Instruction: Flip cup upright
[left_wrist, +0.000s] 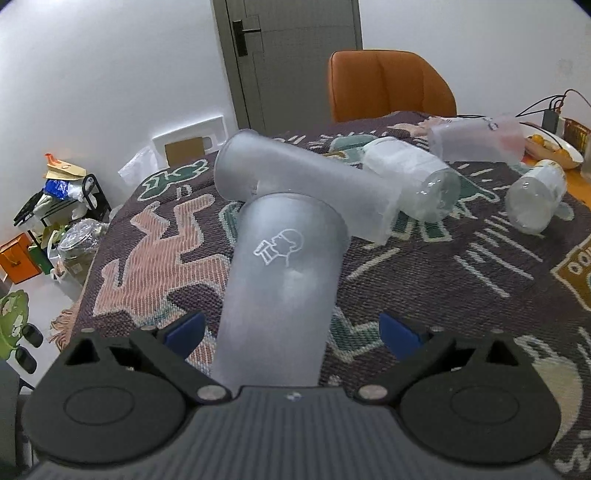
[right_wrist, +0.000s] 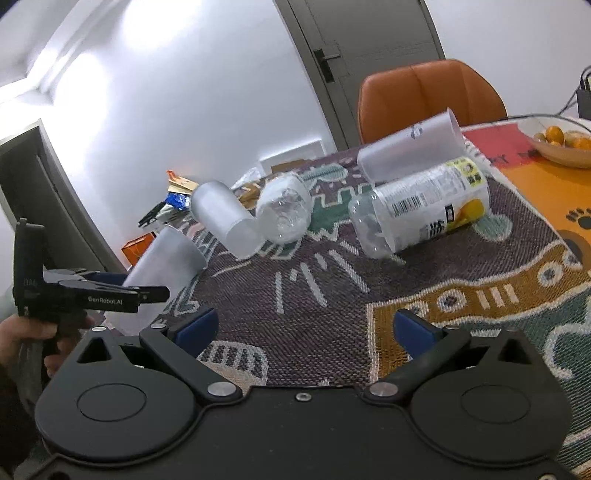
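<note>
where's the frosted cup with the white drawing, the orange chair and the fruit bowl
frosted cup with white drawing (left_wrist: 284, 280): left wrist view, side wall
orange chair (right_wrist: 432, 98): right wrist view, backrest
fruit bowl (right_wrist: 554, 152): right wrist view, outer wall

My left tongs (left_wrist: 291, 334) are matte black plastic: two round disc-like housings, angular link arms pinned with silver screws, a ribbed grey body between them, and blue pads (left_wrist: 186, 330) on the fingertips. My right tongs (right_wrist: 304, 330) look the same, black discs, silver pivot screws, blue pads (right_wrist: 197, 328). From the right wrist view, the left tongs (right_wrist: 92, 295) show side-on with white "GenRobot.AI" lettering, and my hand (right_wrist: 33, 332) on the grip is bare skin
</note>
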